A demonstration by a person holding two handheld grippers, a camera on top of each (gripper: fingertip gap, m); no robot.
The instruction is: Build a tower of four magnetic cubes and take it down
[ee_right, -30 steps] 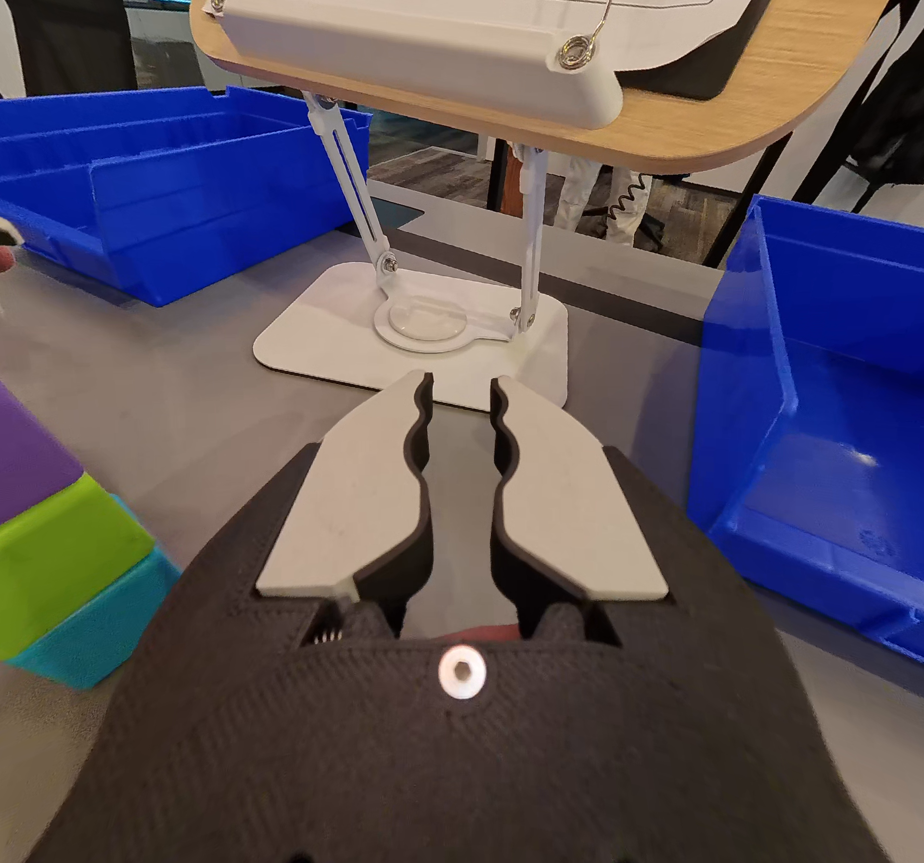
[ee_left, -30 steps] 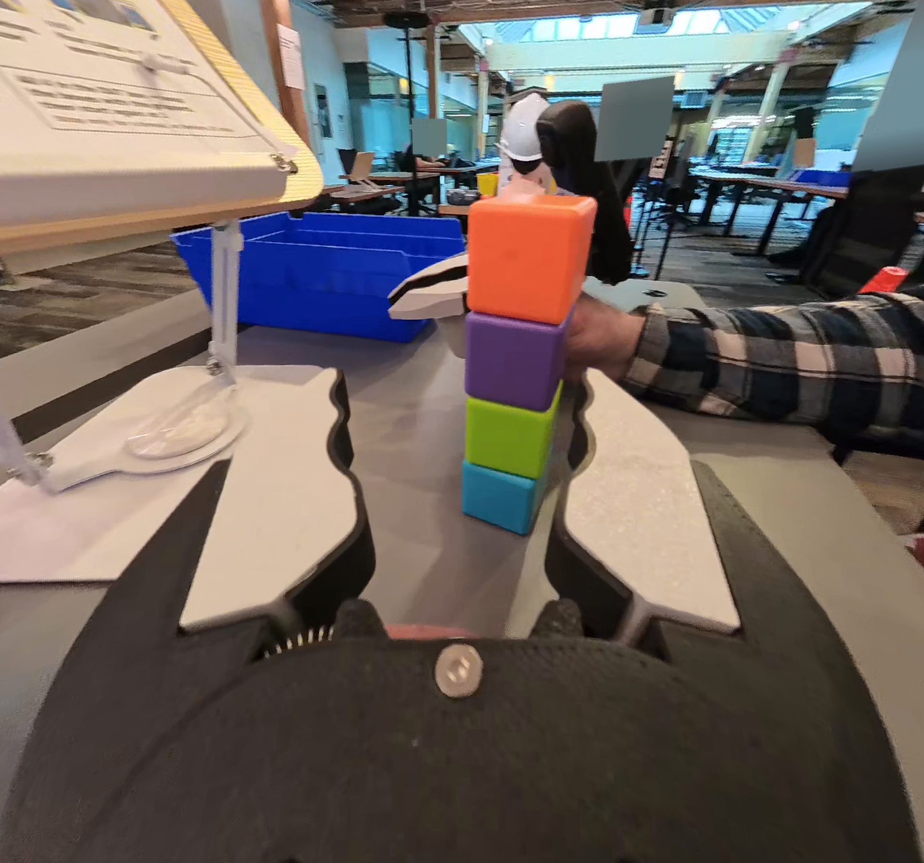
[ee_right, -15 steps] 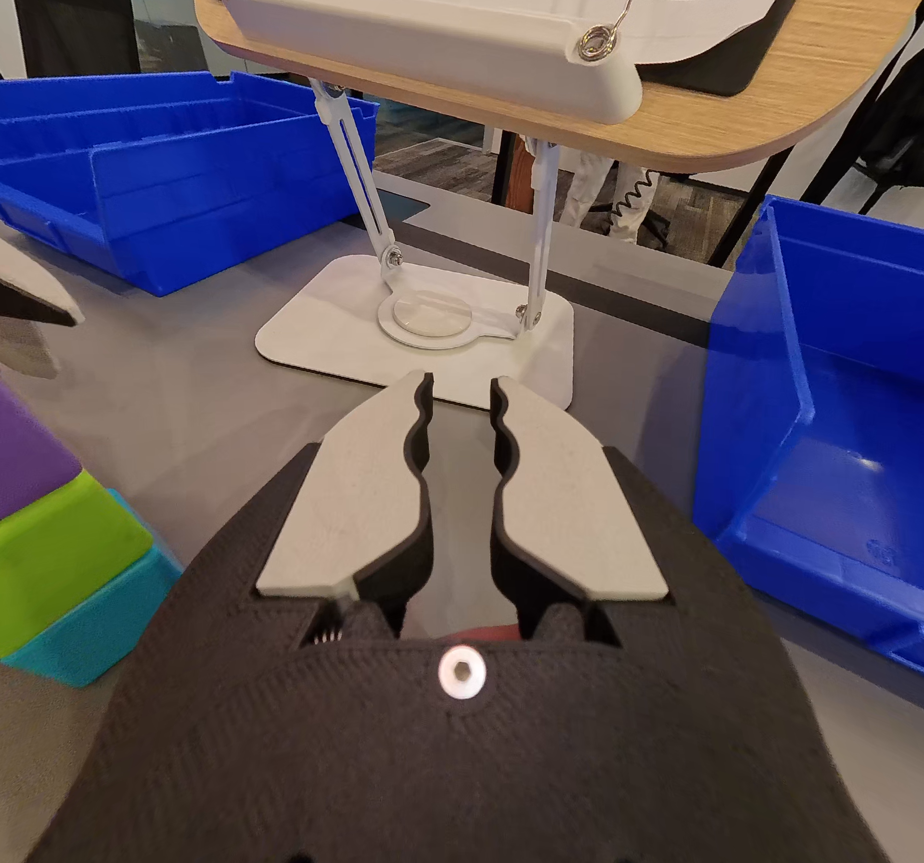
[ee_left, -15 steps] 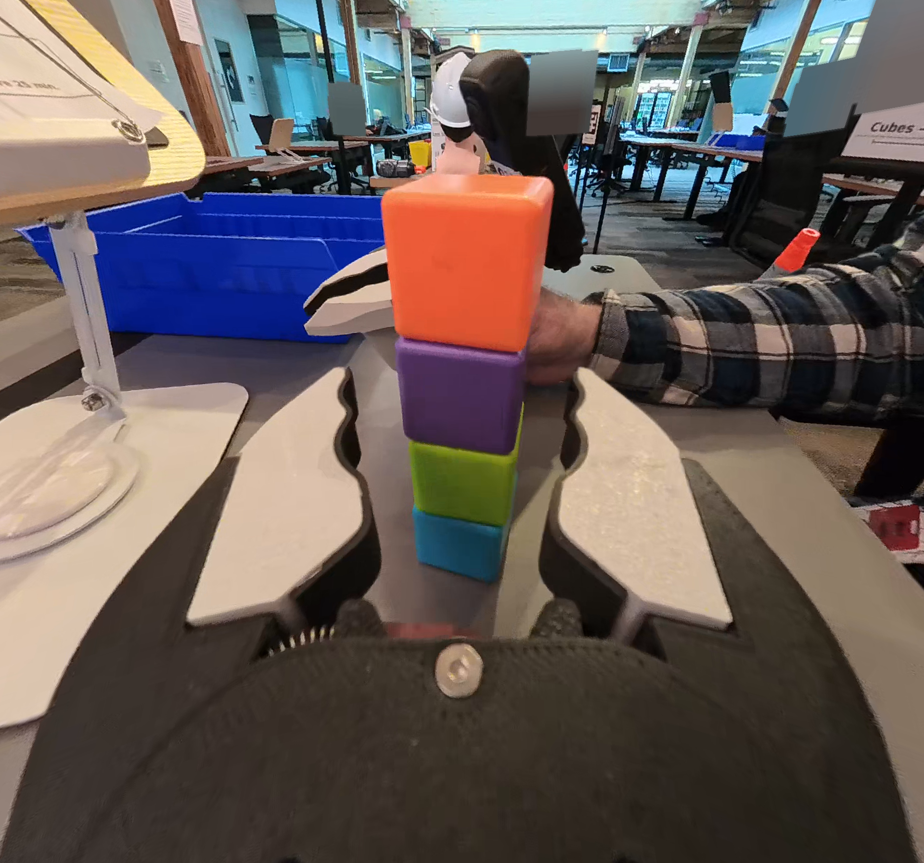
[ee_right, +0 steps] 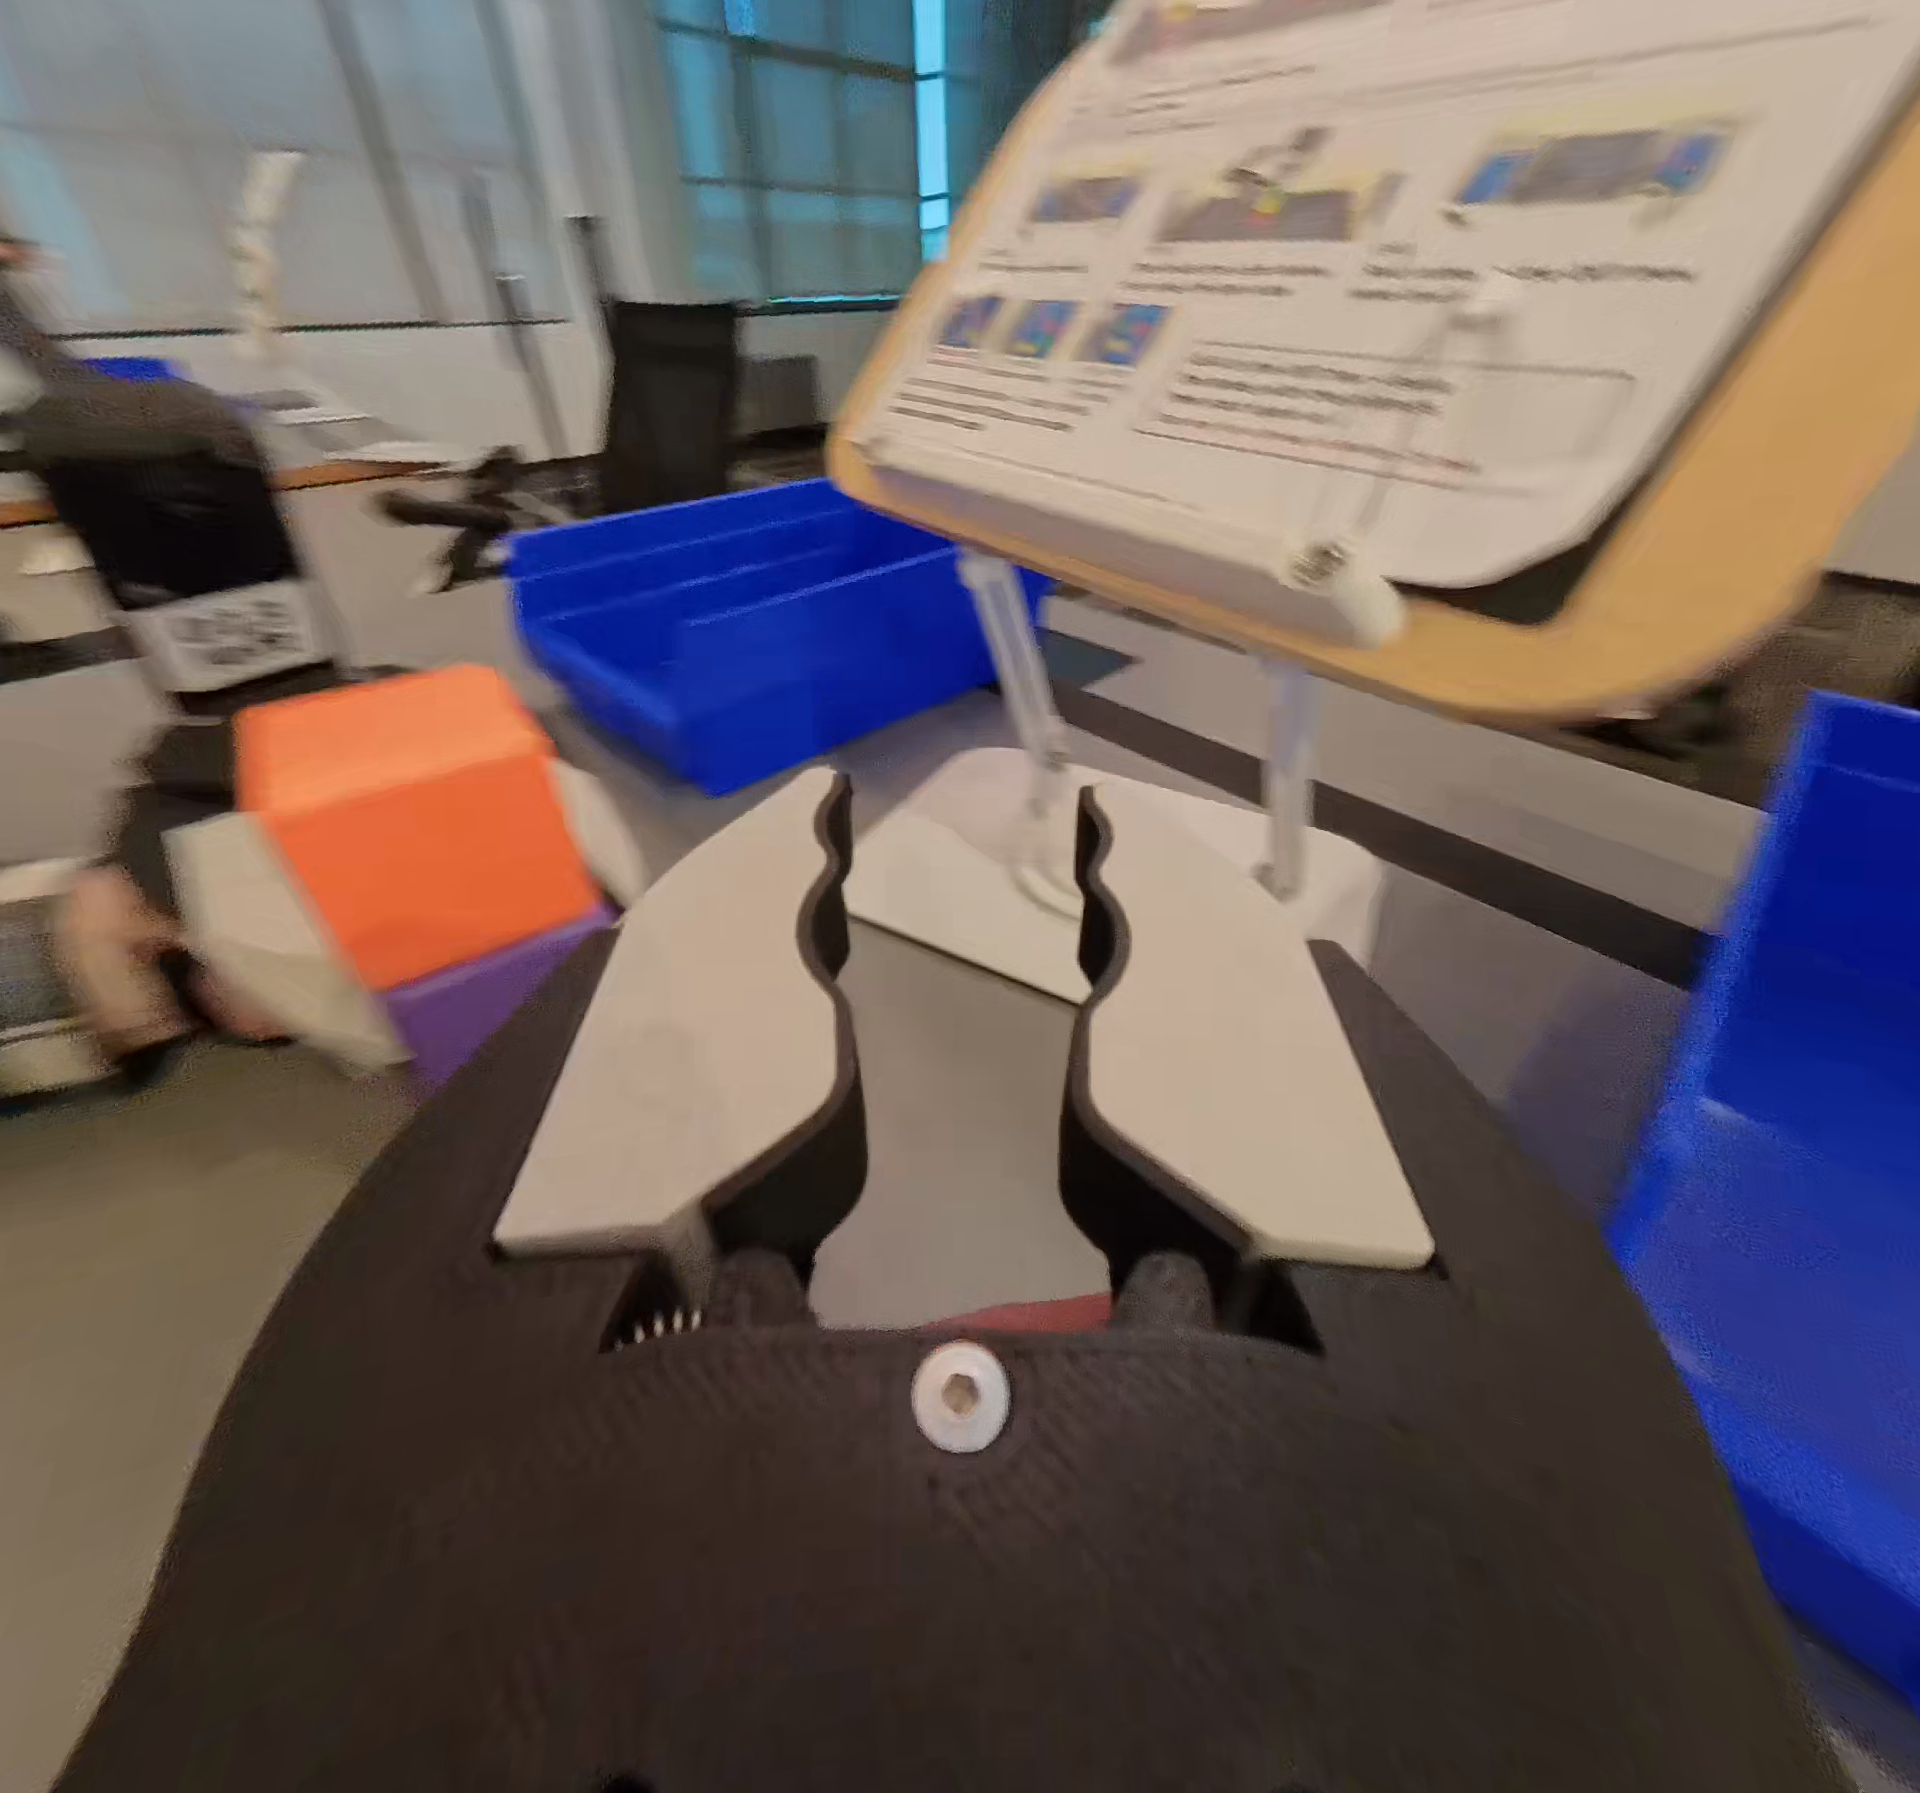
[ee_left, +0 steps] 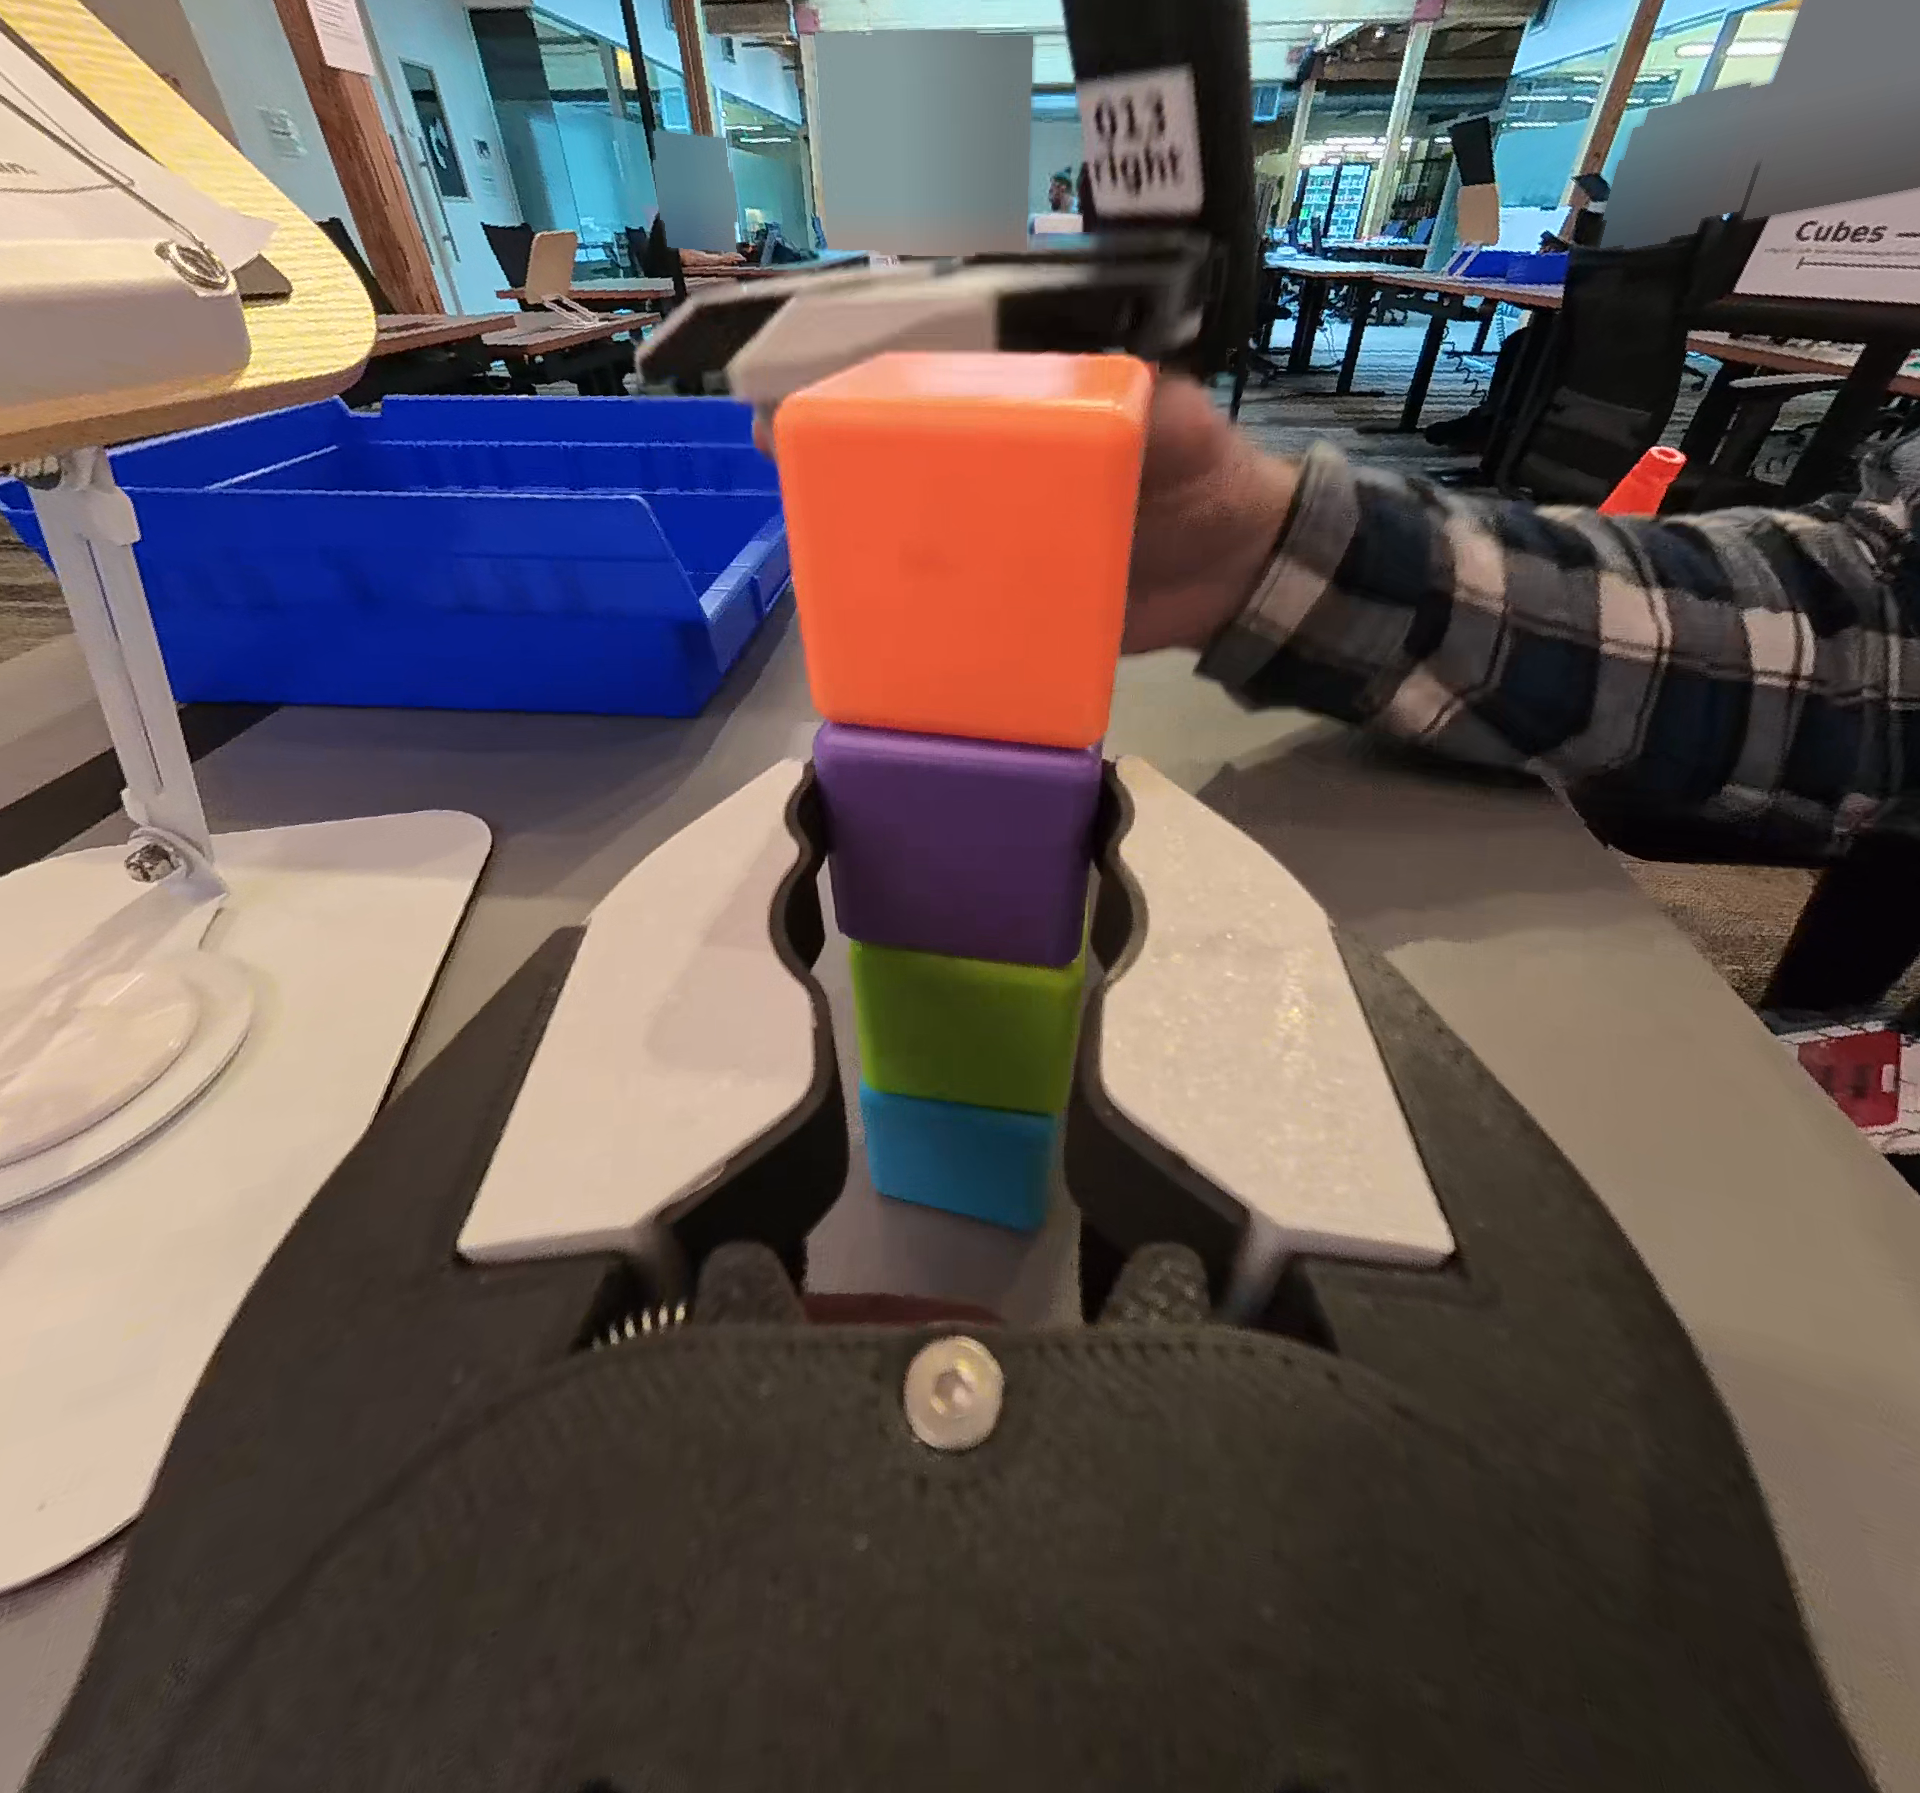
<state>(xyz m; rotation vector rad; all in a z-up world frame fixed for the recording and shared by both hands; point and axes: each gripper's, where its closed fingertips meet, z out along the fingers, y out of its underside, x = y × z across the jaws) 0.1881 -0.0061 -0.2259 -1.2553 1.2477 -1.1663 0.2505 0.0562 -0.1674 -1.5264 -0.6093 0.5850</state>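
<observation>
The left tool [ee_left: 958, 813] reaches level over the grey tabletop [ee_left: 582, 767], its white, wavy-edged fingers [ee_left: 665, 1037] closed against the two side faces of the purple cube [ee_left: 956, 844] — pinching it. That cube is third from the bottom in a four-cube tower standing upright near the middle of the tabletop: blue cube [ee_left: 956, 1161] at the base, green cube [ee_left: 966, 1026] on it, purple next, orange cube [ee_left: 961, 548] on top. The tower's long axis is vertical, with a slight lean to the left as it rises. The cubes are smooth, matte plastic with rounded edges.

The right tool [ee_right: 961, 896] is held just above and behind the orange cube, fingers pointing across the tower top — a hand [ee_left: 1195, 528] in a plaid sleeve [ee_left: 1579, 642] grips its handle. Its jaws stand apart with nothing between them. Its own view is motion-blurred.

Behind the tower sits a blue plastic bin [ee_left: 436, 559]; a second blue bin [ee_right: 1787, 1172] lies at the right tool's side. A wooden board carrying a printed sheet [ee_right: 1403, 289] stands tilted on a white stand [ee_left: 156, 964].
</observation>
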